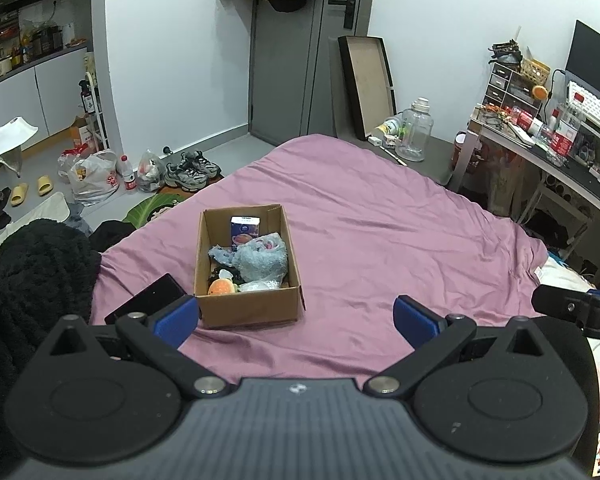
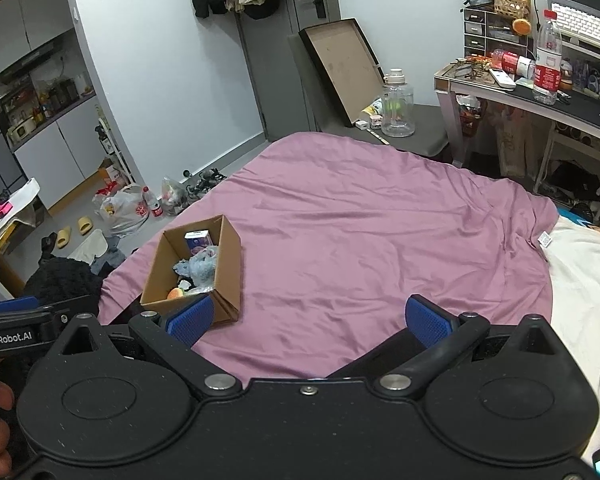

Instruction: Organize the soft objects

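Evenly and rather coolly lit from overhead, with no hard shadows: only a soft dark band under the cardboard box (image 1: 247, 304) near the left edge of the pink bedspread (image 1: 360, 240), and faint shading in its creases. Strongly bent by the fisheye lens in both views, door frame (image 1: 320, 60) and desk (image 2: 540, 96) curving toward black vignetted corners. Sharp across the middle of the bedspread, softer and slightly smeared at the rims, with mild glare on the white wall (image 2: 172, 60) and a dull sheen on the near black gripper housings.
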`<state>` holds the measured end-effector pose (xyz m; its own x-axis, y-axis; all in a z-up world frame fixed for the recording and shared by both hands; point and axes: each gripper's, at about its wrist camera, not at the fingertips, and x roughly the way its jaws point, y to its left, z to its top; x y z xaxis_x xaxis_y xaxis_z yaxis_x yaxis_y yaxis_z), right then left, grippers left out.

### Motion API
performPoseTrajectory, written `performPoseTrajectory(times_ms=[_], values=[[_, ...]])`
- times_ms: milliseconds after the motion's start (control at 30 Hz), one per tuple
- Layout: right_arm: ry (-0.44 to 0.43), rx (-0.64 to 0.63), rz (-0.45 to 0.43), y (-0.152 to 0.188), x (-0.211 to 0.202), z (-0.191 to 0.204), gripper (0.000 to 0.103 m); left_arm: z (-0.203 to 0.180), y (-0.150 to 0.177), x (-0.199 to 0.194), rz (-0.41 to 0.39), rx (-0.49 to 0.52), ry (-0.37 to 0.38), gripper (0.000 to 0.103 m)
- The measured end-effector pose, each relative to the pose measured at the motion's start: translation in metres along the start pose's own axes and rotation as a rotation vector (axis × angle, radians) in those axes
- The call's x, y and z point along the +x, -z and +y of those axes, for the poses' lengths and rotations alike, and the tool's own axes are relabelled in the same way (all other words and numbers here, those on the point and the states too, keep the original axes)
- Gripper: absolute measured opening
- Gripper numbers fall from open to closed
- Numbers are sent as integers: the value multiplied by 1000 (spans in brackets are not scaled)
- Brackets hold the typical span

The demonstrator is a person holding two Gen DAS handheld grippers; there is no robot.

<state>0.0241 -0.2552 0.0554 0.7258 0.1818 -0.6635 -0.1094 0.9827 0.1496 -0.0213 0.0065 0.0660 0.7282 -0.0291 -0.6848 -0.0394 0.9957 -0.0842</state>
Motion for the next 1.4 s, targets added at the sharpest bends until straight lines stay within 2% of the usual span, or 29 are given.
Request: performPoseTrajectory(times_ms=[733, 1400], values=[[-5, -18, 32, 4, 14, -5, 103, -9, 7, 20, 47, 14, -9, 103], [5, -21, 40, 5, 16, -4, 103, -4, 10, 19, 46, -4, -1, 103]])
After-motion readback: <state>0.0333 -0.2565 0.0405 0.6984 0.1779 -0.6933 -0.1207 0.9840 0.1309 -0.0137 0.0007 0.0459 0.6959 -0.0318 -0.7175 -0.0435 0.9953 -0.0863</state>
